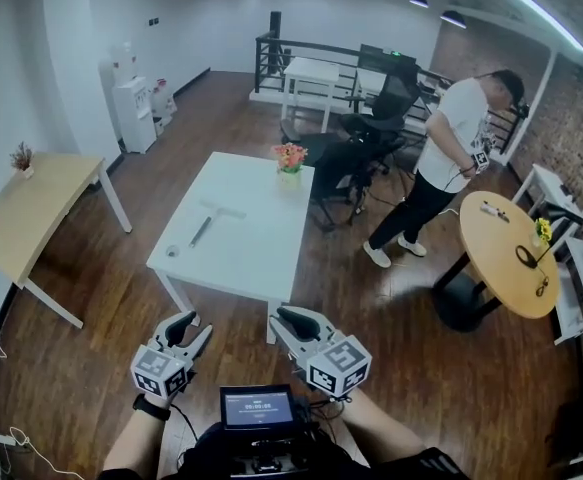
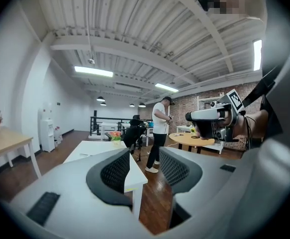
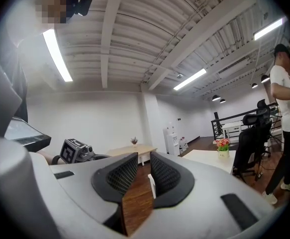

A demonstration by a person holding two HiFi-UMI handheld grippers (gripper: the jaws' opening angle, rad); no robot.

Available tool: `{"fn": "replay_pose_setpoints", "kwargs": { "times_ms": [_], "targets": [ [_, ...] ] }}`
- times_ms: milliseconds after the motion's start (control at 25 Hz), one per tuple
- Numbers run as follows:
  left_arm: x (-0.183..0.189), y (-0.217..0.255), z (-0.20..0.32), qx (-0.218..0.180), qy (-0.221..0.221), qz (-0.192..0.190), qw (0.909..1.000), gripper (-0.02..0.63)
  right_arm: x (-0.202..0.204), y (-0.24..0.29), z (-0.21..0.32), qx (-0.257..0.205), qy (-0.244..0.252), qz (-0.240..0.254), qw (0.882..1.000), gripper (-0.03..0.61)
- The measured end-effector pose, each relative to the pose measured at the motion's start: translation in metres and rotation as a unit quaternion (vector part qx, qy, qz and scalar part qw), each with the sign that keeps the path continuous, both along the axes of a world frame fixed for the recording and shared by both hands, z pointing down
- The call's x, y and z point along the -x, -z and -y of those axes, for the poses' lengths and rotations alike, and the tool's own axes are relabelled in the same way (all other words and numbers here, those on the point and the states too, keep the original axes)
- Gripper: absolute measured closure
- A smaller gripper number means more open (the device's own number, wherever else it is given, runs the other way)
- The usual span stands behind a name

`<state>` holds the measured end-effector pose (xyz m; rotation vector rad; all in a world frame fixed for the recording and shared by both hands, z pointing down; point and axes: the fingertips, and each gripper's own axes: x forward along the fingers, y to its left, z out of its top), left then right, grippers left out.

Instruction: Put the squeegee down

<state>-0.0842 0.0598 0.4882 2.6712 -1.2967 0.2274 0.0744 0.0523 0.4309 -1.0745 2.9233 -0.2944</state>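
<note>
The squeegee (image 1: 207, 224) lies flat on the white table (image 1: 261, 258), its handle pointing toward the near left corner. Neither gripper touches it; both hang well short of the table's near edge. My left gripper (image 1: 196, 325) (image 2: 145, 163) stands open with only floor and the table corner showing between its pads. My right gripper (image 1: 279, 320) (image 3: 144, 171) is also open, with a narrower gap and nothing in it. Each gripper view catches the other gripper off to the side.
A flower pot (image 1: 290, 158) stands at the table's far edge and a small round object (image 1: 172, 251) near its left edge. A person (image 1: 451, 158) stands right of the table beside an office chair (image 1: 381, 118). A round wooden table (image 1: 506, 253) is at right, a wooden desk (image 1: 31, 213) at left.
</note>
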Motion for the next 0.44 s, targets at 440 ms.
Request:
{"fn": "replay_pose_setpoints", "kwargs": {
  "times_ms": [440],
  "targets": [
    [0.0068, 0.002, -0.0043, -0.004, -0.005, -0.013, 0.9999, 0.423, 0.0004, 0.0104, -0.0107, -0.011, -0.022, 0.005, 1.0, 0.474]
  ]
}}
